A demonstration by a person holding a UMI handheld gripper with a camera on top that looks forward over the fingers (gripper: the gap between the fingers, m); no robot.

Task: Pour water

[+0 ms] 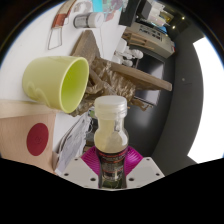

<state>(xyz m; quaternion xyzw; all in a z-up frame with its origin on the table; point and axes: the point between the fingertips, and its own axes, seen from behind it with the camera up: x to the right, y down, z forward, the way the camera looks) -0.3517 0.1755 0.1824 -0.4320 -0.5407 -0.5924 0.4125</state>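
Here, gripper [110,170] clamped on small clear bottle [109,125] — both pink pads [91,160] pressed against its lower body. Bottle upright, rounded shoulders, pale cap, brownish label band. Left of bottle, just beyond: lime-green cup [57,80], smooth plastic-looking, tipped with mouth toward bottle. Below cup, left of bottle: tan cardboard box [28,132] with red round mark. Behind bottle — cluttered wooden pieces [128,72] on white table [40,40].

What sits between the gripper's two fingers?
In the gripper view, a small clear plastic bottle with a white cap stands between the gripper fingers, its lower part against the magenta pads. A yellow-green cup lies beyond.
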